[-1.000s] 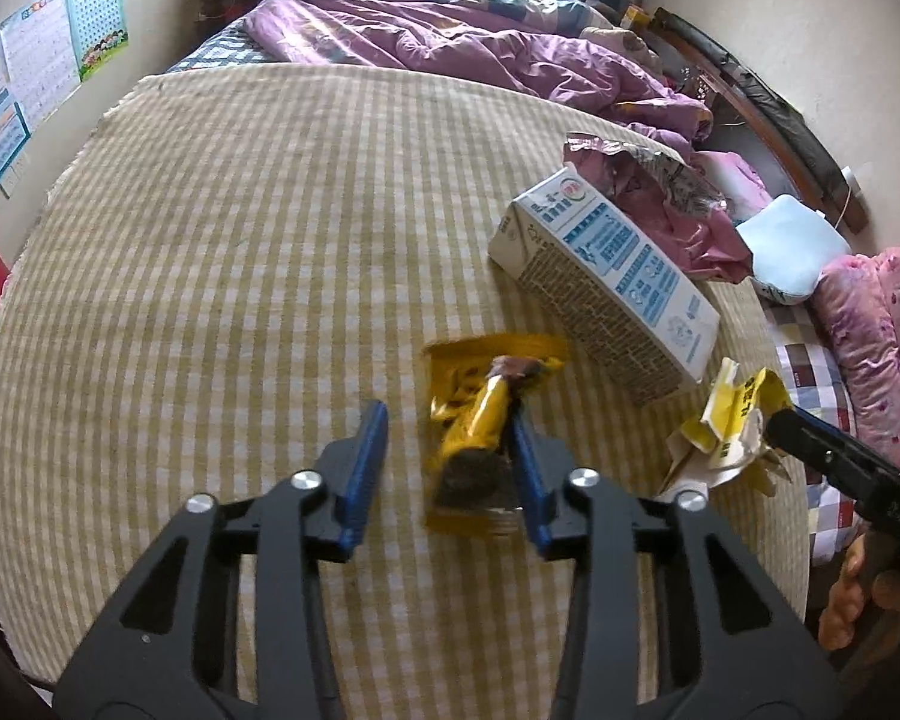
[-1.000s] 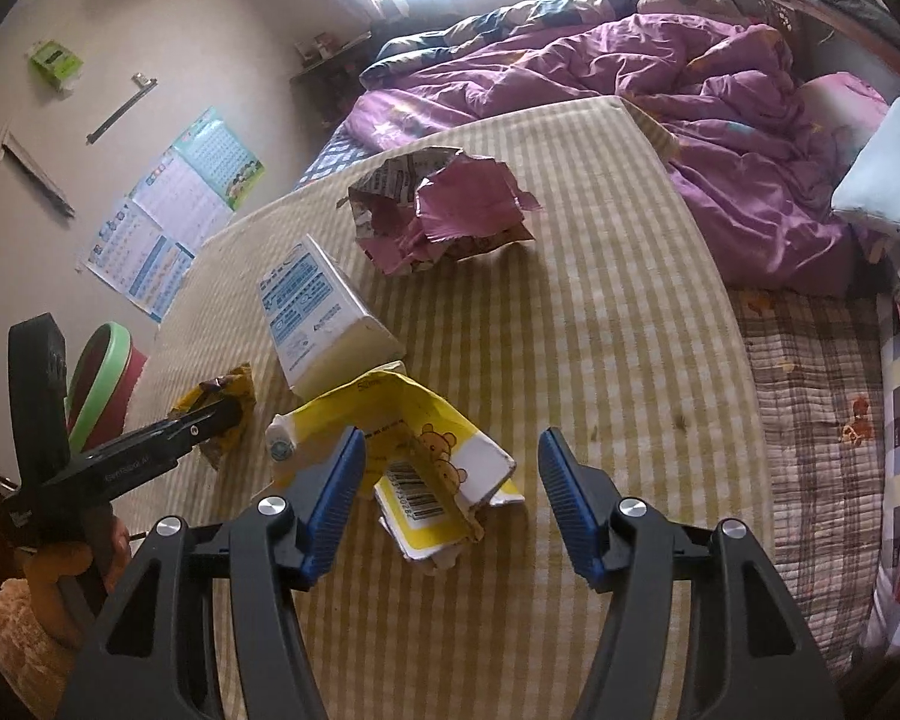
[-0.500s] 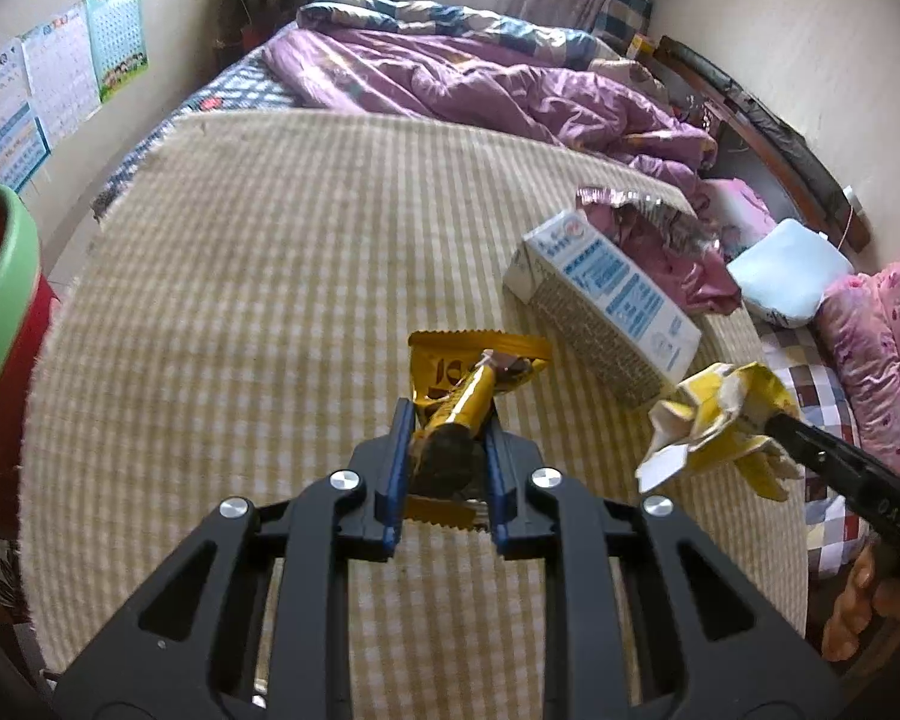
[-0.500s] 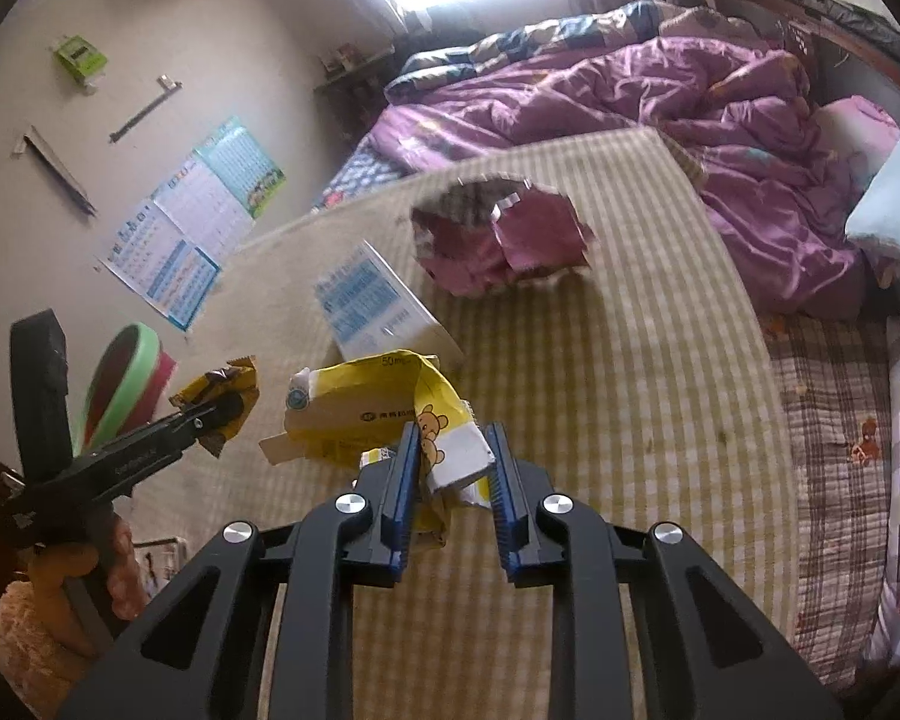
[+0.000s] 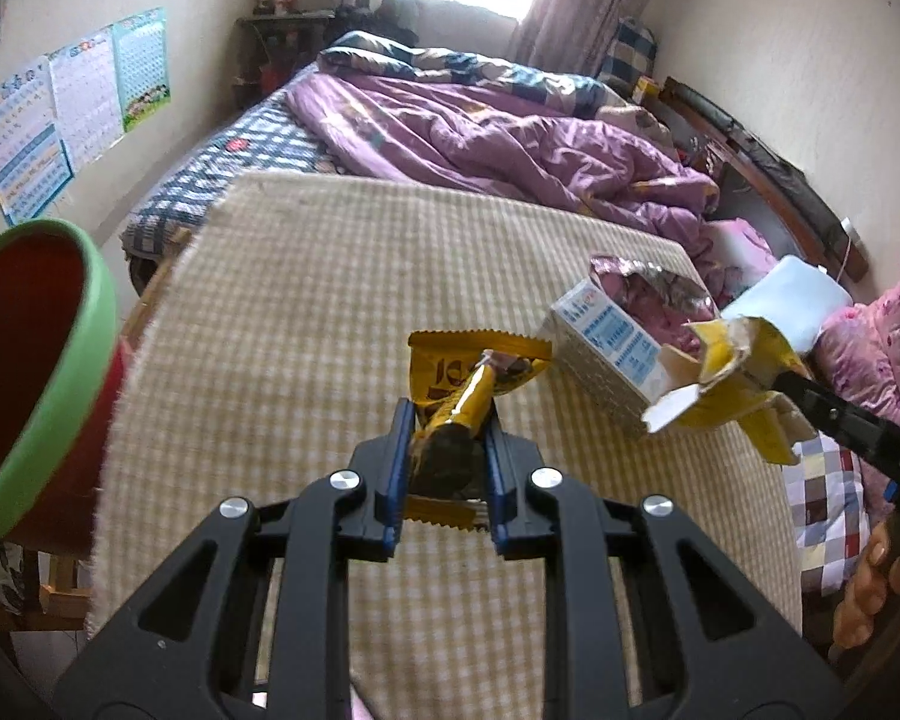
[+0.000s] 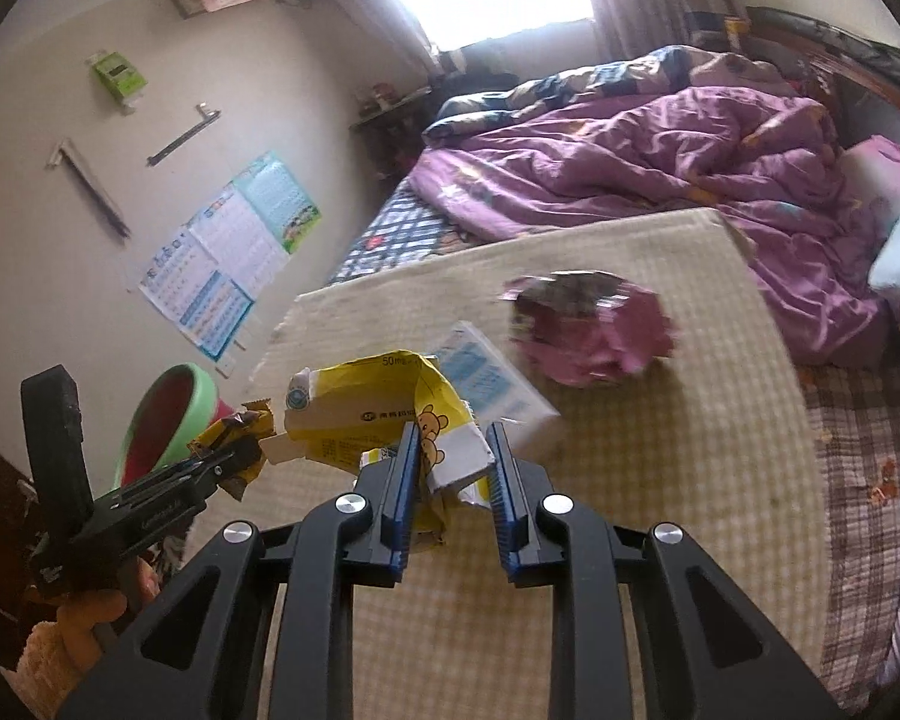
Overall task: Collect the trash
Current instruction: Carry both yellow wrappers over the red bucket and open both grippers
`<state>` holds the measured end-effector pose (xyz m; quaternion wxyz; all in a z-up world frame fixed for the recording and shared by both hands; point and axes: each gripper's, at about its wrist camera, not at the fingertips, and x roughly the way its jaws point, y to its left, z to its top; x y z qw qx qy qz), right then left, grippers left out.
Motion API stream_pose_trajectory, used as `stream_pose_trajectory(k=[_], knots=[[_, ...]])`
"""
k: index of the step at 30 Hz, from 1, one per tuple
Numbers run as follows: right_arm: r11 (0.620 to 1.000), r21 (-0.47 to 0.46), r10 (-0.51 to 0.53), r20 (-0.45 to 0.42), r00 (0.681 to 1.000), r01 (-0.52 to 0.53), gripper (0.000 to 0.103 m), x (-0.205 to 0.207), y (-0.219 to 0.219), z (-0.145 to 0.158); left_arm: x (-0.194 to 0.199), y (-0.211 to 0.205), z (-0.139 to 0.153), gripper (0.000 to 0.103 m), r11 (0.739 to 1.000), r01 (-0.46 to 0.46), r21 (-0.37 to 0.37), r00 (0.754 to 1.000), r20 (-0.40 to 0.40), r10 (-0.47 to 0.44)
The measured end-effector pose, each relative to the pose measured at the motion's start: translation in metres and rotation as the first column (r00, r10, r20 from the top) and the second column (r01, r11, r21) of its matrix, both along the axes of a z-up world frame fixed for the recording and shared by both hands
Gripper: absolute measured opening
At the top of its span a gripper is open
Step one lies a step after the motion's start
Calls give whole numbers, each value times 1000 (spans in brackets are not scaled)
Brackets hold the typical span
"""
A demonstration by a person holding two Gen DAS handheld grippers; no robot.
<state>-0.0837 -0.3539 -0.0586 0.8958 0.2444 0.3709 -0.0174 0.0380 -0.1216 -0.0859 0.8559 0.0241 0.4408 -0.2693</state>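
My left gripper (image 5: pixel 447 420) is shut on a yellow snack wrapper (image 5: pixel 468 384) and holds it above the checked mat (image 5: pixel 282 324). My right gripper (image 6: pixel 453 441) is shut on a torn yellow carton (image 6: pixel 378 414), also lifted off the mat. In the left wrist view the carton (image 5: pixel 726 378) hangs at the right; in the right wrist view the wrapper (image 6: pixel 234 438) shows at the left. A white-and-blue milk box (image 5: pixel 606 354) and a crumpled pink bag (image 5: pixel 648 294) lie on the mat. A red bin with a green rim (image 5: pixel 60 372) stands at the left.
A purple quilt (image 5: pixel 510 144) covers the bed behind the mat. A pale blue pillow (image 5: pixel 792 300) lies at the right. Posters (image 5: pixel 60 108) hang on the left wall. The bin (image 6: pixel 168 414) stands off the mat's left edge.
Both grippers closed on their trash, lifted it off the mat and rose. The red bin has come into view at the left.
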Motion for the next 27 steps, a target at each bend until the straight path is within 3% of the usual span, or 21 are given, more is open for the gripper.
stream_pose_trajectory(k=[7,16,27], knots=[[993,-6,121,40,992,-121,22,40,57,15,13,56,20,21,995,-102,-1,994,49,102],[965,-19,263,51,963,-262,22,84,141,21,29,145,26,21,965,-263,7,963,57,262],[949,-42,315,47,948,-314,22,120,216,24,47,209,19,21,949,-315,21,948,47,314]])
